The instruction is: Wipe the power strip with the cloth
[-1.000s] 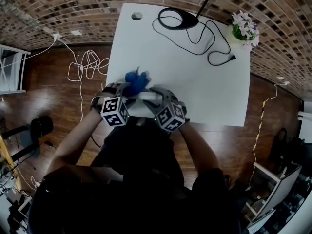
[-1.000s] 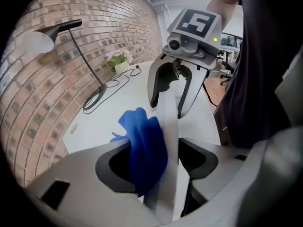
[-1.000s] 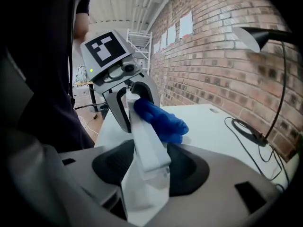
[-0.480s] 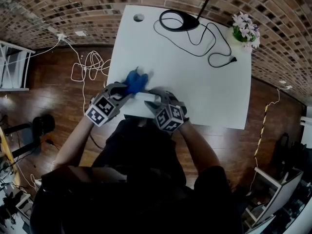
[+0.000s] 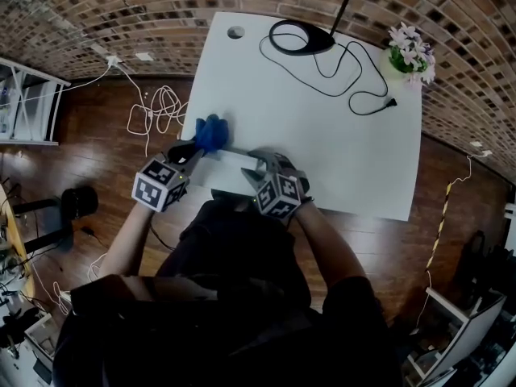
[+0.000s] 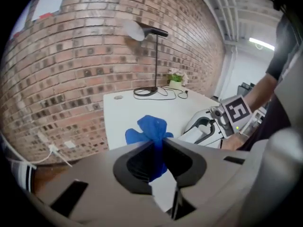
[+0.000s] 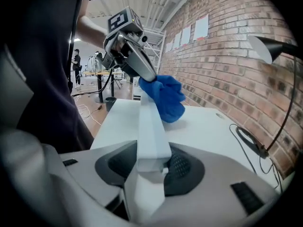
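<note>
In the head view, the left claw (image 5: 196, 147) has rolled and swung out leftward from the right claw (image 5: 260, 166). It carries the blue cloth (image 5: 211, 132) to the left end of the power strip (image 5: 235, 158), at the table's (image 5: 322, 135) near edge.

In the left gripper view, its jaws have just been closing and now pinch the cloth.

In the right gripper view, the jaws have tightened slightly and clamp the strip, with the cloth bunched at its far end. We judge a wiping stroke is ready to start.

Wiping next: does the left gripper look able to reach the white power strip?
Likely yes: the left gripper, jaws just closed on the blue cloth, is right beside the white power strip; nothing lies between.
</note>
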